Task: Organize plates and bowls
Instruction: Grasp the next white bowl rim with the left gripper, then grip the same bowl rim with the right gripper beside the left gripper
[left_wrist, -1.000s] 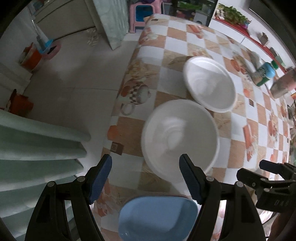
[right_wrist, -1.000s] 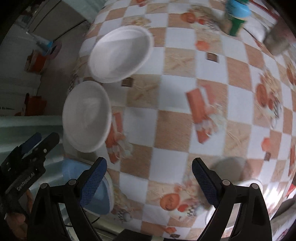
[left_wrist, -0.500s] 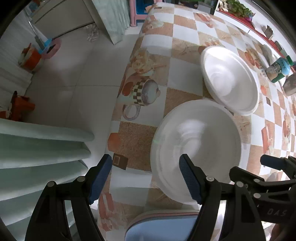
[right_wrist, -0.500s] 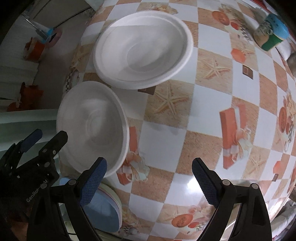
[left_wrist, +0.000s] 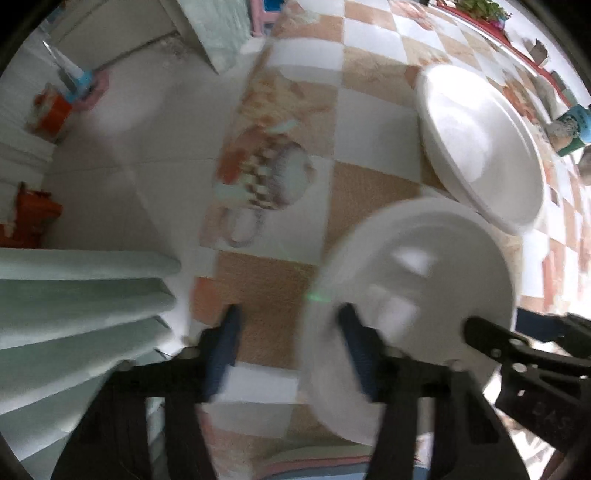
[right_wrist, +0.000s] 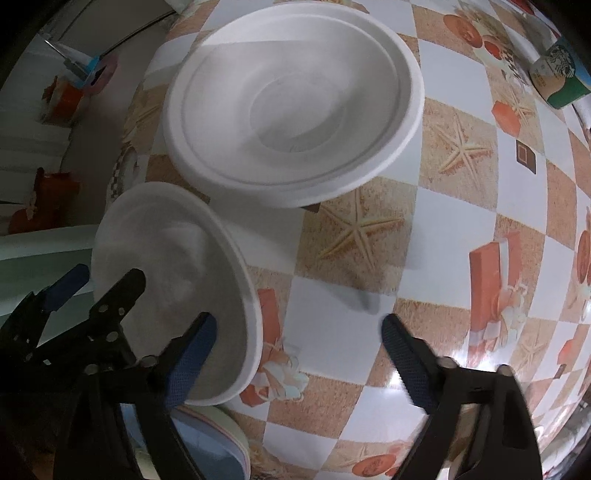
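Observation:
Two white bowls sit on the checked tablecloth. The near white bowl (left_wrist: 417, 295) (right_wrist: 173, 280) lies by the table's left edge. The far white bowl (left_wrist: 480, 147) (right_wrist: 291, 107) touches or overlaps its far rim. My left gripper (left_wrist: 291, 343) is open, its right finger over the near bowl's left rim, its left finger outside; it also shows in the right wrist view (right_wrist: 99, 280). My right gripper (right_wrist: 295, 347) is open and empty, its left finger over the near bowl's right rim. A blue bowl (right_wrist: 207, 450) sits below the grippers.
A green-and-white coffee cup (right_wrist: 561, 77) (left_wrist: 572, 129) stands at the far right of the table. The table's left edge (left_wrist: 221, 206) drops to a tiled floor with orange and pink items. A pale green chair back (left_wrist: 74, 306) is at the near left.
Both grippers have moved forward and down toward the near white bowl. The left gripper's view is now blurred and its jaws look a little narrower around the bowl's left rim.

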